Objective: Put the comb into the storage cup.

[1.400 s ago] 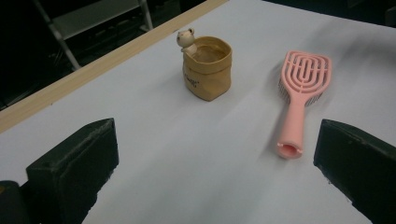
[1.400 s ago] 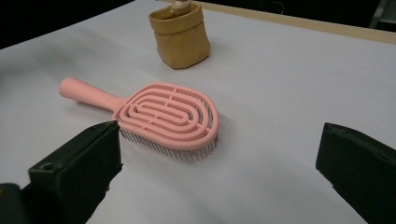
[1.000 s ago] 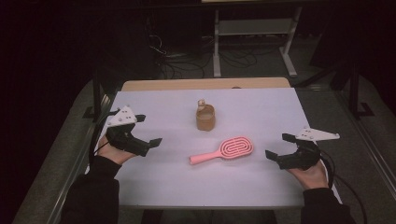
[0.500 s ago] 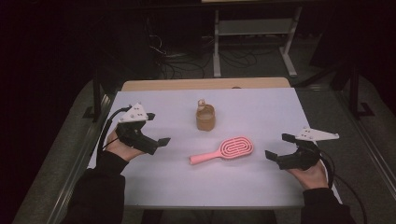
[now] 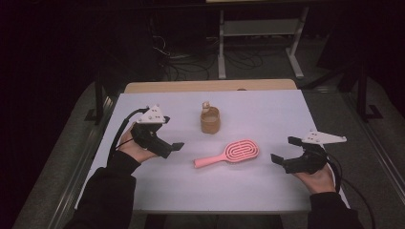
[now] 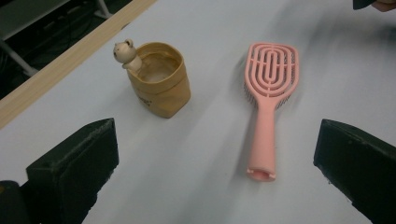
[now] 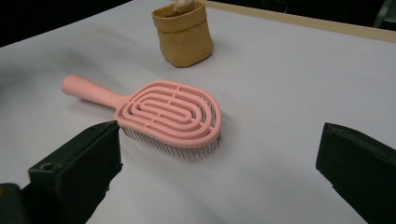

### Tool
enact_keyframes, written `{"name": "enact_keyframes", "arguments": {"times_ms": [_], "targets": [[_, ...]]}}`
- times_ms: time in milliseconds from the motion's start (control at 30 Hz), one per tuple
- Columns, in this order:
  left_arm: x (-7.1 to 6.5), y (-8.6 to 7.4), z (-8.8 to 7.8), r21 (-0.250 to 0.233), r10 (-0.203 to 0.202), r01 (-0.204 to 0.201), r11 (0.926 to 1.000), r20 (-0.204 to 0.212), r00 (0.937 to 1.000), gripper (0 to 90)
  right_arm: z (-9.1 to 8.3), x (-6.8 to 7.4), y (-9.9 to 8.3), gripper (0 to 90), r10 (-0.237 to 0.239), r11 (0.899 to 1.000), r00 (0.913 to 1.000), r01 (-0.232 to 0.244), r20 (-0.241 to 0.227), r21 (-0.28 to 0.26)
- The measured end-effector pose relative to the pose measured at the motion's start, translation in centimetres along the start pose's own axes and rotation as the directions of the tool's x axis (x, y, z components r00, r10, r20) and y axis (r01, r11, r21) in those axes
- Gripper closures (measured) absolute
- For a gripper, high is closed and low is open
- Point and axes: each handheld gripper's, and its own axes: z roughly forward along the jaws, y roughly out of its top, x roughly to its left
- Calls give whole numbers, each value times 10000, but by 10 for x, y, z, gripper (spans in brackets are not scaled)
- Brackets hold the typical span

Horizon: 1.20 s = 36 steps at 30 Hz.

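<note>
Two hand-held grippers hover over a white table [image 5: 143,191], one at each side, with a pink hairbrush [image 5: 229,153] lying between them. The hairbrush rests bristles down near the middle of the table, its oval vented head pointing toward the right and slightly away from the person, its handle pointing toward the left gripper [image 5: 168,147]. Nothing touches the brush.

The left gripper is held in the person's left hand [image 5: 133,148] above the left part of the table, near the handle end of the brush but apart from it. Its jaws are spread wide with nothing between them; in the left gripper view [image 6: 215,172] the brush [image 6: 267,93] lies on the table ahead, between the two black jaws.

The right gripper [image 5: 285,151] is held in the person's right hand [image 5: 313,174] above the right part of the table, near the brush head but not touching it. Its jaws are also spread wide and grasp nothing. In the right gripper view [image 7: 219,172] the brush head [image 7: 170,114] sits just ahead of one jaw, with the metal-tipped bristles visible under its rim.

Behind the brush, farther from the person, stands a small tan cup [image 5: 209,120] shaped like a rolled paper bag, upright, with a little bear figure [image 6: 125,52] perched on its rim. The cup is apart from the brush. A cable [image 5: 122,131] loops from the left gripper. The table's far edge shows a strip of light wood [image 5: 210,86].
</note>
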Motion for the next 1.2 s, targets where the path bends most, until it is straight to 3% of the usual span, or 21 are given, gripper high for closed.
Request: {"name": "enact_keyframes", "arguments": {"times_ms": [667, 1200], "targets": [[-4, 9, 22, 417, 182, -204, 9989, 541, 9984, 0, 1, 0, 0, 0, -43, 10000, 10000, 43, -50, 40], [-10, 16, 45, 761, 437, -524, 9957, 1124, 9927, 0, 2, 1, 0, 0, -105, 9999, 9999, 105, -55, 88]]}}
